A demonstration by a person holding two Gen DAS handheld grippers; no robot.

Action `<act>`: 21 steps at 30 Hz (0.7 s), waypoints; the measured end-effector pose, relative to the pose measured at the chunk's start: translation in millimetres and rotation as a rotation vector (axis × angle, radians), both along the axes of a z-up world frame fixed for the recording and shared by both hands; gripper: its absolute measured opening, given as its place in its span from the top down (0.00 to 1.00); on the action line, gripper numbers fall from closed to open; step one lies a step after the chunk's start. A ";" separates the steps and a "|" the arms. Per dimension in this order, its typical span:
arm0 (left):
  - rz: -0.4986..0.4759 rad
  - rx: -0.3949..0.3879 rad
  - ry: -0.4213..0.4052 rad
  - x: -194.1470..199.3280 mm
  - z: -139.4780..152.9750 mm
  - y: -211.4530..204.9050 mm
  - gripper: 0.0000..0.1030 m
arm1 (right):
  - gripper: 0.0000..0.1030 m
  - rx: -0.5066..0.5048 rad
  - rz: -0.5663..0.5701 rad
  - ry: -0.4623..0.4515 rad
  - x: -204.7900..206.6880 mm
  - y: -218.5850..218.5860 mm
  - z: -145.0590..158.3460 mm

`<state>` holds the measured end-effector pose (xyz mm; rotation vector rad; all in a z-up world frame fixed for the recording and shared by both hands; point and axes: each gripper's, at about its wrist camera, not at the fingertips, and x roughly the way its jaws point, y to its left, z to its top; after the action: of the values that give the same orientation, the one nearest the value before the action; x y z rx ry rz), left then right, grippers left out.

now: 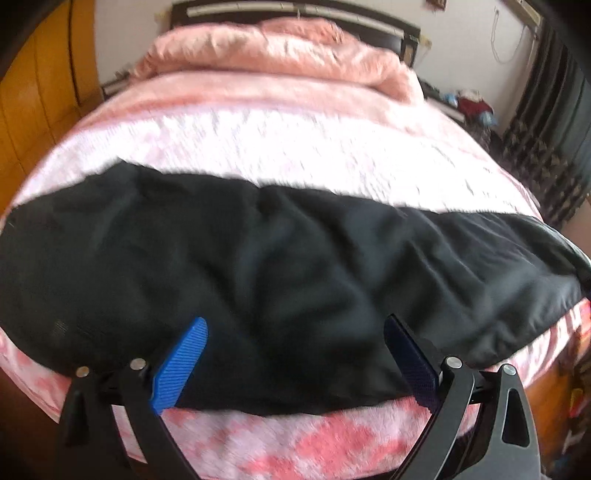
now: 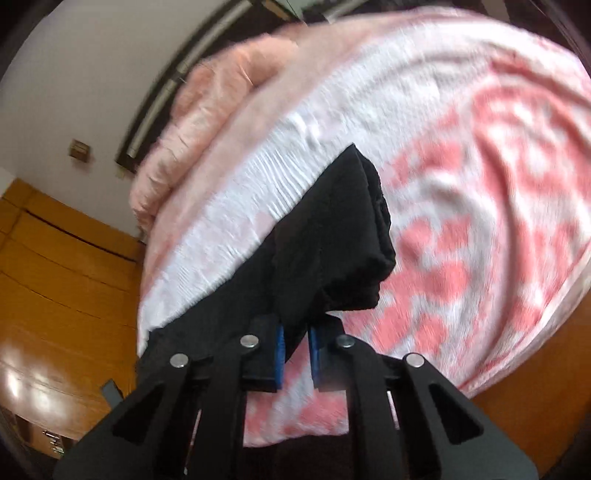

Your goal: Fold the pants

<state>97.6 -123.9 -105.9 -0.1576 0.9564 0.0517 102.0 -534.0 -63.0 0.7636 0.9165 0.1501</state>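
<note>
Black pants (image 1: pixel 258 266) lie stretched across the near end of a bed with a pink and white blanket (image 1: pixel 295 147). My left gripper (image 1: pixel 295 328) is open, its blue pads (image 1: pixel 181 365) spread wide just above the pants' near edge, holding nothing. In the right wrist view my right gripper (image 2: pixel 295 332) is shut on one end of the pants (image 2: pixel 332 236) and holds that end lifted above the blanket (image 2: pixel 480 184); the cloth bunches and hangs in front of the fingers.
A bunched pink quilt (image 1: pixel 280 51) lies at the head of the bed by a dark headboard (image 1: pixel 295 11). Wooden wardrobe doors (image 1: pixel 33 110) stand at the left, dark curtains (image 1: pixel 554 129) at the right. The wooden floor (image 2: pixel 55 295) shows beside the bed.
</note>
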 end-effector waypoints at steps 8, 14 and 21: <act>-0.065 0.089 0.125 14.1 -53.6 0.1 0.04 | 0.91 -0.164 -0.204 0.294 3.6 -53.0 -72.6; 0.017 0.015 0.039 32.4 -13.6 38.2 0.04 | 0.90 -0.263 -0.171 0.279 4.7 -42.6 -64.9; 0.105 0.088 0.160 94.6 -31.3 97.3 0.04 | 0.90 -0.327 -0.164 0.275 -0.4 -37.8 -61.8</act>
<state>192.2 -26.6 -137.2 -0.1238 1.1027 0.2050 101.6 -571.8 -124.8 0.5581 1.1003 -0.2509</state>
